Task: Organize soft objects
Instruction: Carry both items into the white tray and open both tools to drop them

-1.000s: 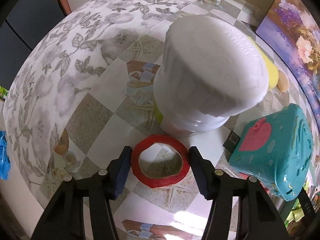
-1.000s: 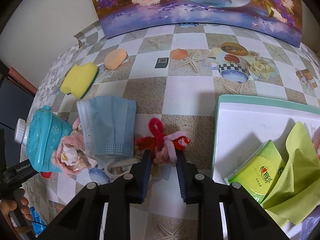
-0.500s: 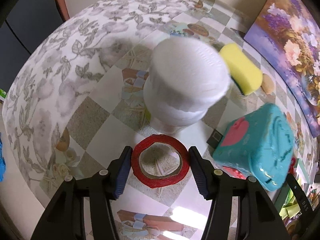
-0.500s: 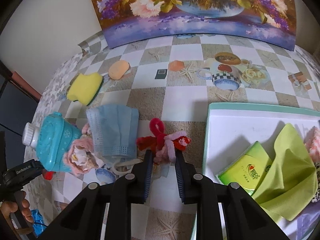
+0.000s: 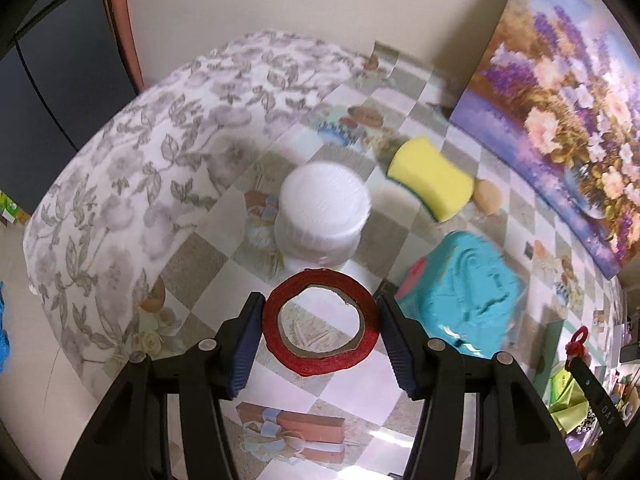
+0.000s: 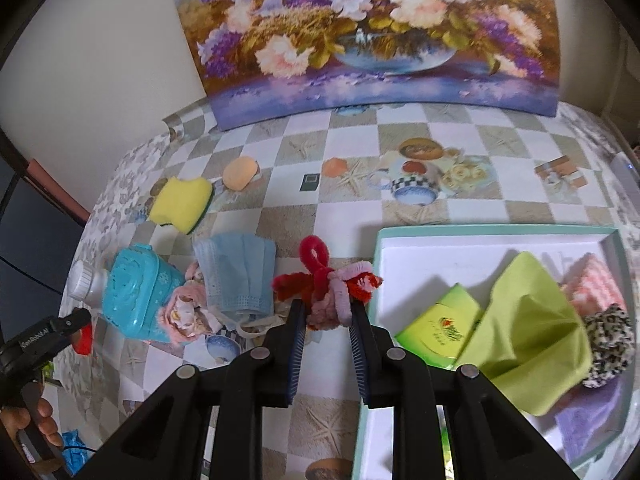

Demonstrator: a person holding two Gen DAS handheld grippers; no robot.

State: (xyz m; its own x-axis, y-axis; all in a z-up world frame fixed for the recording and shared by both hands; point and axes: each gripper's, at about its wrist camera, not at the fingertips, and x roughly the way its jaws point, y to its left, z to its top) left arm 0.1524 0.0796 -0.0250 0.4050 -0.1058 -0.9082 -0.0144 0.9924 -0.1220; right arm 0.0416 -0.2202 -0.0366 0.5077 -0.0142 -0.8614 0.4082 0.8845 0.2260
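My left gripper [image 5: 320,330] is shut on a red tape roll [image 5: 320,322] and holds it above the table, in front of a white jar [image 5: 322,212]. My right gripper [image 6: 327,314] is shut on a red and pink pipe-cleaner bundle [image 6: 326,282], lifted beside the left edge of the green-rimmed tray [image 6: 492,234]. The tray holds a green tissue pack [image 6: 440,328], a lime cloth [image 6: 524,328], a pink knit piece [image 6: 592,284] and a leopard scrunchie [image 6: 610,344]. A blue face mask [image 6: 236,270] and a yellow sponge [image 6: 182,204] lie on the table.
A teal plastic box [image 6: 136,292] lies at the left with a pink soft item [image 6: 184,312] against it. A flower painting [image 6: 372,32] leans on the back wall. An orange puff [image 6: 239,173] lies near the sponge. The table's edge curves away at the left.
Both grippers have risen. The left one lifted the tape roll away from the white jar. The right one lifted the pipe-cleaner bundle and moved it toward the tray.
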